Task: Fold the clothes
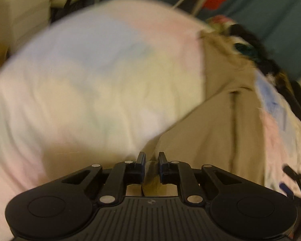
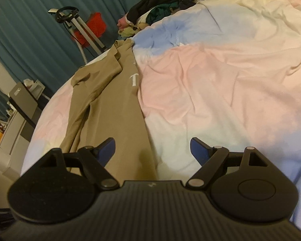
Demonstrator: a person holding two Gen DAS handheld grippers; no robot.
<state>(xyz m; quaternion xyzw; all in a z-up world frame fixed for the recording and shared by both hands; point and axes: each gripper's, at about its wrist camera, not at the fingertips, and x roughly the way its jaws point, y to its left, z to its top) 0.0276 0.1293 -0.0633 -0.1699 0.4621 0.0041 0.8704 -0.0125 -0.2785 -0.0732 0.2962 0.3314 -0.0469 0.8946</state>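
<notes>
Tan shirt lengthwise away — right hand-held gripper agape

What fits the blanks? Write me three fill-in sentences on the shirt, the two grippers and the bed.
1. The left gripper is shut on the tan ____.
2. The right gripper is ____, its fingers spread wide above the shirt's edge.
3. The white letter on the shirt is a ____.
4. The clothes pile lies on the bed in front of a ____ curtain.

Missing words: shirt; open; T; teal
</notes>
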